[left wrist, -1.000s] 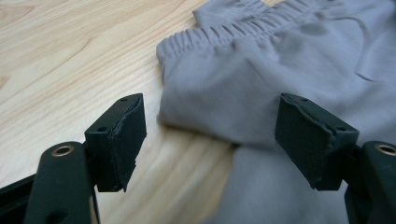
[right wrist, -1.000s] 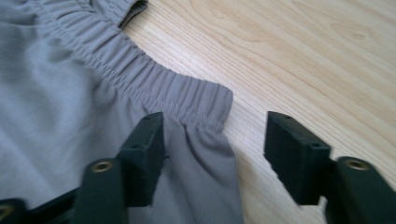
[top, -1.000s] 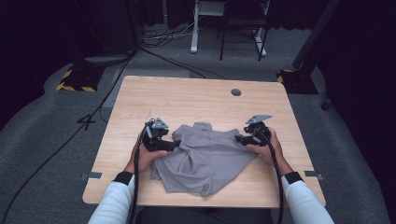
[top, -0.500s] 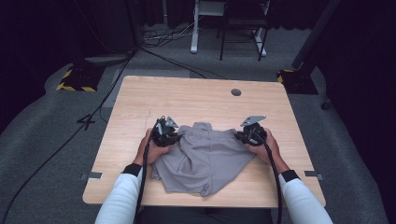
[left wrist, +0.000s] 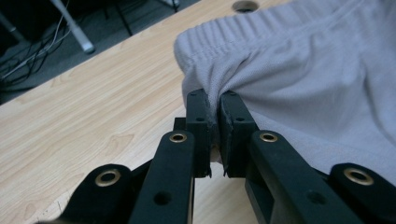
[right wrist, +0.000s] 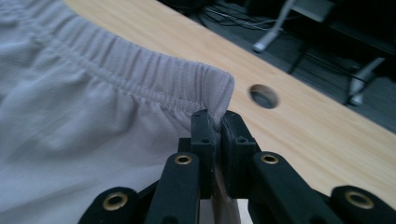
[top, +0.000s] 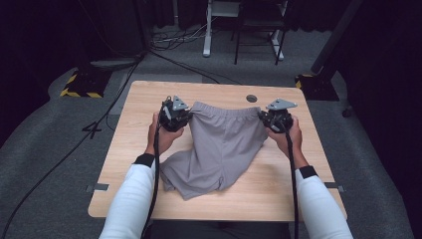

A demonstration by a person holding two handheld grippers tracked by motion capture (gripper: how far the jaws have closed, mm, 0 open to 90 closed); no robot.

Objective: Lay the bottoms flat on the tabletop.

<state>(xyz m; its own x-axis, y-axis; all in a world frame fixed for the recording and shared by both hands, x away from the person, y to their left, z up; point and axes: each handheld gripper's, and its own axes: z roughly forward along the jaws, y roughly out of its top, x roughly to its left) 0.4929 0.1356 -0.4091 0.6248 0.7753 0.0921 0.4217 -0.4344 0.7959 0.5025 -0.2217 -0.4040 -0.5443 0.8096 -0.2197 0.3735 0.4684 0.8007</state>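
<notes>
Dark carpeted floor (top: 45,149) surrounds a light wooden desk (top: 124,149), with cables and chair legs beyond its far edge. On the desk lies a pair of grey shorts (top: 219,144), its elastic waistband stretched straight across the far middle of the desk and its legs trailing toward the near edge, the left leg crumpled near the person's left sleeve. The left gripper (left wrist: 212,105) holds the left end of the waistband, its jaws pressed together on a fold of grey cloth just below the elastic. The right gripper (right wrist: 215,122) holds the right end, its jaws pinching the corner of the waistband in the same way. A round hole (top: 252,98) in the desk sits just beyond the waistband, toward the right. Both hands grip from behind, white sleeves reaching in from the near edge.
</notes>
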